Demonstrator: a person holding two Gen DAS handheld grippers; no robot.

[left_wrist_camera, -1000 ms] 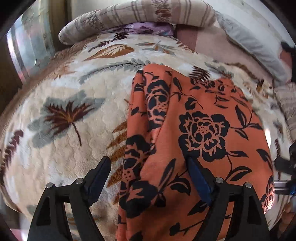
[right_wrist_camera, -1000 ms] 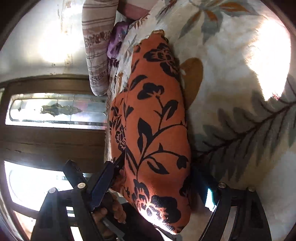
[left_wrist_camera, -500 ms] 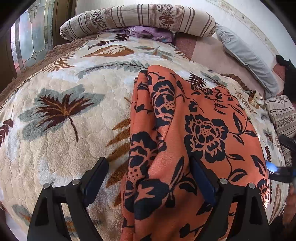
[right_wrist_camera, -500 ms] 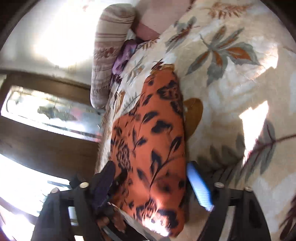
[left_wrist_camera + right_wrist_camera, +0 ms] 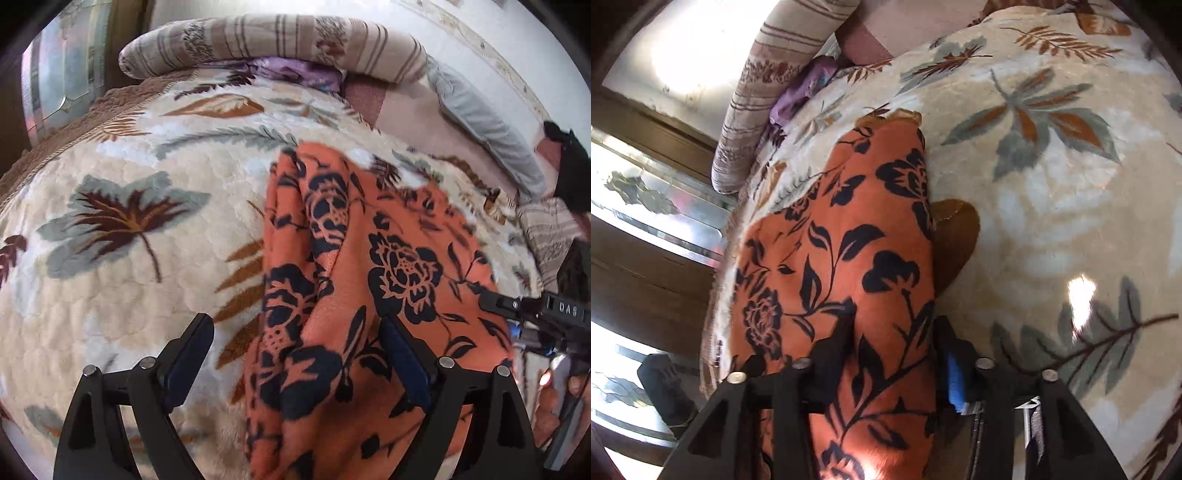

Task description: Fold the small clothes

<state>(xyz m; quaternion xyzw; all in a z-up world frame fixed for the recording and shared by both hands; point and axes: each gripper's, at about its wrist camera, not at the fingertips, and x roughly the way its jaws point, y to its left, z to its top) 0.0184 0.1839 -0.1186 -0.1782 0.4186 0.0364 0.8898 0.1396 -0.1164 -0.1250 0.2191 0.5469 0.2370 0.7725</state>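
Observation:
An orange garment [image 5: 369, 258] printed with black flowers lies folded lengthwise on a cream blanket with a leaf print [image 5: 129, 221]. My left gripper [image 5: 295, 354] stands open over its near end. Its left finger rests above bare blanket and its right finger is over the cloth, with the garment's folded left edge between them. In the right wrist view the garment [image 5: 849, 240] runs away from me. My right gripper [image 5: 894, 339] straddles its near right fold. The jaws are closing with the cloth filling the gap between them. A hand [image 5: 554, 398] holds that tool at the garment's right edge.
A striped bolster [image 5: 277, 40] lies along the far end of the bed with a purple cloth [image 5: 295, 70] tucked under it. A grey pillow [image 5: 480, 110] lies at the far right by the wall. A window with patterned glass [image 5: 646, 192] runs along the bed's other side.
The right gripper's jaws have come much closer together around the garment's fold, and its view has swung. The left gripper stays open in about the same place, tilted slightly.

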